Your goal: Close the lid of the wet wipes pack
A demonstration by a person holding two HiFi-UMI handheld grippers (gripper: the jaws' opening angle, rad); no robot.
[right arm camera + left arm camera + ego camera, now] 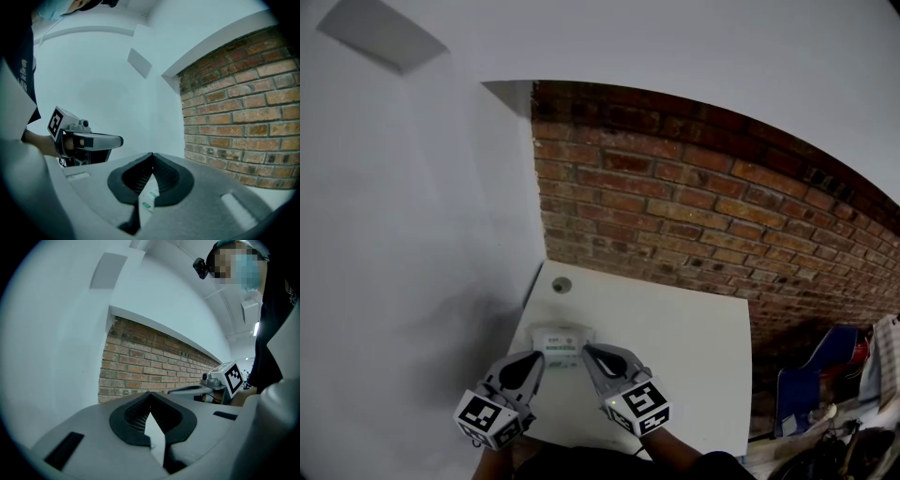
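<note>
White table (694, 347) in a corner: brick wall (694, 225), white wall (412, 234).

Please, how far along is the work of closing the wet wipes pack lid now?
Done: both grippers are at the wet wipes pack on the table. In hand: the left gripper and right gripper sit at its two sides, jaws together, holding nothing. Left: pressing the lid flat. The head view does not show whether it is already shut.
</note>
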